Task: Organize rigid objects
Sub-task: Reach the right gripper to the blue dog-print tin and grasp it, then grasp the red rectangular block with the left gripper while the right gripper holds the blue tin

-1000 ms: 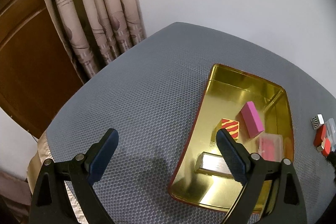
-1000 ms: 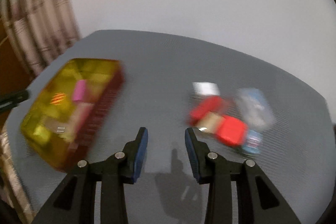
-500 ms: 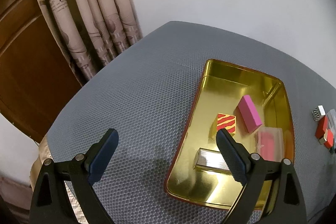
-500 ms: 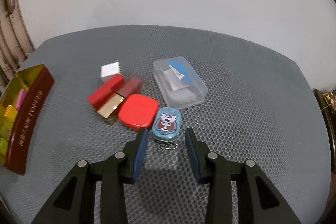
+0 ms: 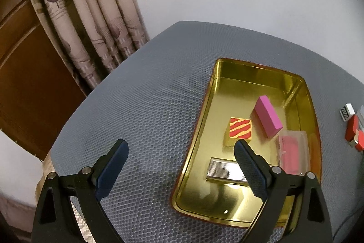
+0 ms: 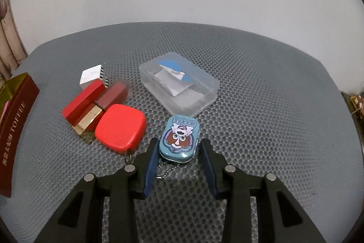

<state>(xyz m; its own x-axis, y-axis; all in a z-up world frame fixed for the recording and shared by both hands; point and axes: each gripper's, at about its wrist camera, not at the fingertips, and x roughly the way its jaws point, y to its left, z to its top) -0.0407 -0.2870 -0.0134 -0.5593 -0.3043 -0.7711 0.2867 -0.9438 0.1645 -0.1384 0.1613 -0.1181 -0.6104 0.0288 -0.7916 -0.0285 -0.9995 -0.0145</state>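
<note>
A small blue tin with a cartoon dog lies on the grey mesh table. My right gripper is open, and its blue pads flank the tin's near end without clearly pressing it. A ball chain trails from the tin between the fingers. The gold tin tray holds a pink block, a red-and-yellow striped cube, a pink clear case and a ribbed silver box. My left gripper hovers wide open and empty over the tray's near left rim.
Left of the blue tin lie a red rounded case, a red lipstick box, a dark red tube and a white zigzag block. A clear plastic box sits behind. The tray's red wall stands far left. Curtains hang beyond the table edge.
My right gripper swung right from the gold tray to the pile, then sank and moved forward until the blue tin lay between its fingers. The left gripper barely moved.
</note>
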